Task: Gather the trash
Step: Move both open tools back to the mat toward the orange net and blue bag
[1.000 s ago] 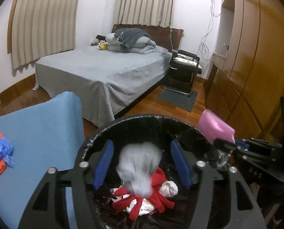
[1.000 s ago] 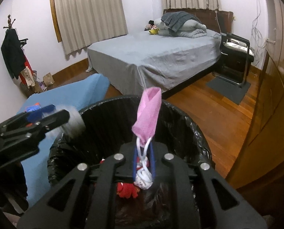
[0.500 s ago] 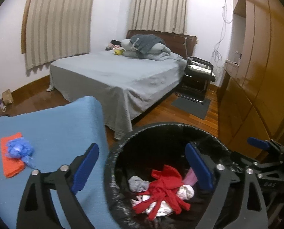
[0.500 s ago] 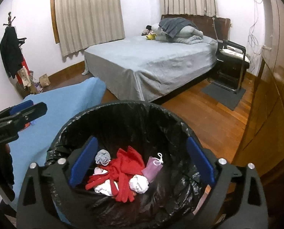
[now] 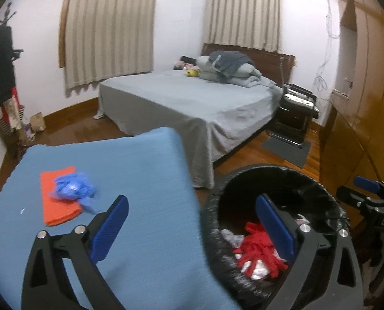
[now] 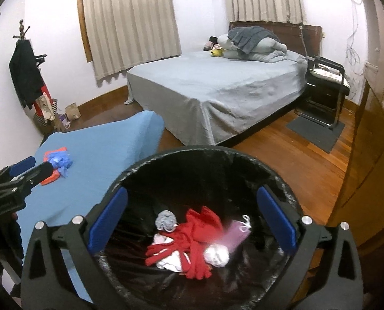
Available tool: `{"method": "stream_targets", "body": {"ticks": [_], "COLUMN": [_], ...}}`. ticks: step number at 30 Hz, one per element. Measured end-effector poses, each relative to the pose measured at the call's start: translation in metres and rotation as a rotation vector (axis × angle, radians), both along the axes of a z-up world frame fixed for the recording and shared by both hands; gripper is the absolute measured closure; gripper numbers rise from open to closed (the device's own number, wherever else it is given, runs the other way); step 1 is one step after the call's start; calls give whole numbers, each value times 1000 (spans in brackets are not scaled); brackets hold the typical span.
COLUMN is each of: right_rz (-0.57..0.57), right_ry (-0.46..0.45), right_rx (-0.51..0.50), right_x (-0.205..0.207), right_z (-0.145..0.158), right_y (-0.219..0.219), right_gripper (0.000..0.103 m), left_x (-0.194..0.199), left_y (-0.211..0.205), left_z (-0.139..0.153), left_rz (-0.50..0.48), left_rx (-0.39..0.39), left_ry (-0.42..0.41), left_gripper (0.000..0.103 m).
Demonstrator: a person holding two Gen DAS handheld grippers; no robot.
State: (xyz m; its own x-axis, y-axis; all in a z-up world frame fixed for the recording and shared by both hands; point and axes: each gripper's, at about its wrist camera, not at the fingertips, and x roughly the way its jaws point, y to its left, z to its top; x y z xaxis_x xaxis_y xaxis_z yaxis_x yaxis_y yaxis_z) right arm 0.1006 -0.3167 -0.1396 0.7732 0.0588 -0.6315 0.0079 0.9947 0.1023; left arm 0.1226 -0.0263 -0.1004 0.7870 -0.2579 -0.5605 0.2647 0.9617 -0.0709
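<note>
Reaching lower left, the gaping, empty left claw [image 5: 192,228] might snag the orange cloth [image 5: 59,208] beneath the blue wad [image 5: 73,190]; right claw [image 6: 192,222] also gapes.

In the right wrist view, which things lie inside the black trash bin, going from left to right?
Crumpled grey tissue wad → red fabric gloves → pink face mask with white ear loops. All lie in the black-lined round trash bin; the white scraps overlap the gloves, so I omit them.
</note>
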Motion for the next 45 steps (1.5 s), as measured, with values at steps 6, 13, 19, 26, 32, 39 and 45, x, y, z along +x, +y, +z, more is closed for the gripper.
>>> {"method": "stream_targets", "body": {"ticks": [6, 13, 19, 26, 32, 39, 45], "right_rz": [59, 137, 195, 247, 273, 300, 315], "right_ry": [-5, -7, -2, 6, 24, 39, 41], "right_rx": [1, 4, 13, 12, 9, 2, 2], "right_x": [23, 61, 97, 133, 150, 159, 162], "right_z": [0, -5, -19, -36, -47, -57, -57], "right_y": [41, 99, 146, 184, 204, 221, 231], "right_gripper": [5, 5, 5, 5, 5, 5, 5], "left_x": [-2, 9, 32, 67, 91, 104, 103], "left_y": [51, 117, 173, 209, 222, 226, 220], "left_z": [-1, -10, -34, -77, -108, -122, -115], "left_rz": [96, 208, 302, 355, 368, 326, 311], "left_rx": [5, 32, 23, -4, -32, -94, -96], "left_ry": [-18, -29, 3, 108, 194, 255, 222], "left_gripper": [6, 6, 7, 18, 30, 54, 89]}}
